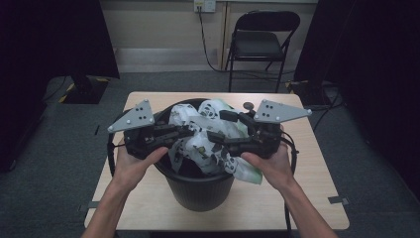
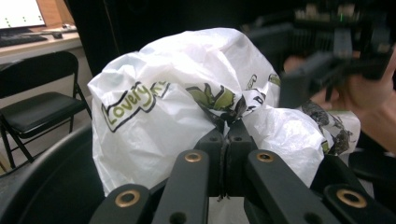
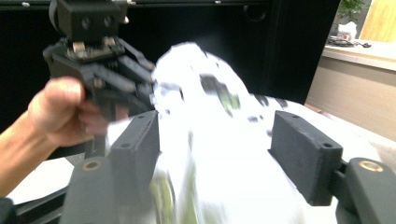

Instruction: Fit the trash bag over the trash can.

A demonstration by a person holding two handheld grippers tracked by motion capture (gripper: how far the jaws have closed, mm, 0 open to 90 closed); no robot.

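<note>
A white plastic bag [image 1: 200,144] printed in green and black bulges out of a black bin [image 1: 198,191] on the wooden table. My left gripper [image 1: 190,130] comes in from the left. In the left gripper view it [image 2: 227,133] is shut on a pinched fold of the bag [image 2: 187,93], above the bin's rim [image 2: 46,186]. My right gripper [image 1: 216,126] reaches in from the right with its jaws spread wide. In the right gripper view the blurred bag [image 3: 205,74] lies between the open right gripper [image 3: 219,144] pads, which are apart from it.
The bin stands mid-table [image 1: 297,198], with bare wood to its right and front. A small round object [image 1: 247,105] lies at the table's far edge. A black folding chair [image 1: 262,39] stands behind, with cables on the floor and dark curtains on both sides.
</note>
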